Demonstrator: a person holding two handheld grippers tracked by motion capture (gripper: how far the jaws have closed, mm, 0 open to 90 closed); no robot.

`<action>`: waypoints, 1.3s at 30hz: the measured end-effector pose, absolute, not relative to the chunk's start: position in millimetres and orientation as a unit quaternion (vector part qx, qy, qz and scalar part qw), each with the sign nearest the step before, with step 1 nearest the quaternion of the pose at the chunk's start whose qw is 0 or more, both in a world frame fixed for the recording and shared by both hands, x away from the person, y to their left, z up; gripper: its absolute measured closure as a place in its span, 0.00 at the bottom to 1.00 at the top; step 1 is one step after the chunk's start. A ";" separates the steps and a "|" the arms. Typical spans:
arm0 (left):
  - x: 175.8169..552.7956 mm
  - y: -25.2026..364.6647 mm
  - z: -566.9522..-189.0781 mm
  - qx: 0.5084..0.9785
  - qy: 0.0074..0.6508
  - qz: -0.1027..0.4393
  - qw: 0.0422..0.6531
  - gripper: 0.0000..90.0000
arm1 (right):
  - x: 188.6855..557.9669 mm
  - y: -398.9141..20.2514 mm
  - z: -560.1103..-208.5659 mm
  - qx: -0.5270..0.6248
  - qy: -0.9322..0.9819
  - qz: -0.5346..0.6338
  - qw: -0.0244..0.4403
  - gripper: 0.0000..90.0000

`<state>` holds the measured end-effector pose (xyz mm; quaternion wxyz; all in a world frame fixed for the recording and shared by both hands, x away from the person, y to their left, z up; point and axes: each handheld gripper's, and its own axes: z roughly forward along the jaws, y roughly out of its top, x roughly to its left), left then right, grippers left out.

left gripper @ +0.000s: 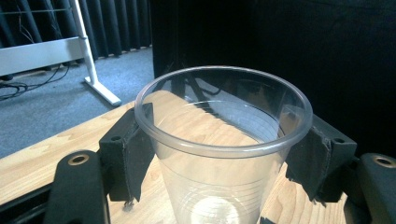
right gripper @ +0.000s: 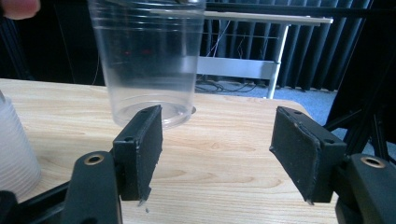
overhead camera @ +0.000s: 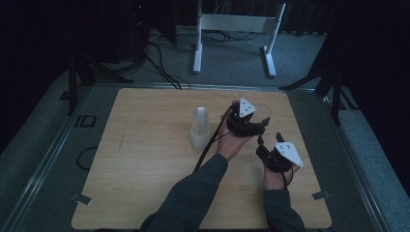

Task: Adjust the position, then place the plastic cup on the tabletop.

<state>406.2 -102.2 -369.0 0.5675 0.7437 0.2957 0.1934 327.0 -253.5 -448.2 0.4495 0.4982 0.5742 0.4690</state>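
Left gripper view: clear, seemingly ribbed plastic cup [left gripper: 224, 154], empty, upright.

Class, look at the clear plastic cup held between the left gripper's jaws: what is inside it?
The clear plastic cup holds nothing; the wooden table shows through its wall. The table beneath its base is covered.

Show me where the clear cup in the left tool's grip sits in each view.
High view: clear cup right of centre, beyond the left tool.
Left gripper view: cup centre, between the pads.
Right gripper view: cup upper left, on the table.
Shared landmark: white table frame behind.
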 end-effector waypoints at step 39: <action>392.9 -89.9 -374.7 0.736 0.284 0.196 0.582 0.32 | 343.1 -269.2 -448.1 0.550 0.597 0.431 0.394 0.38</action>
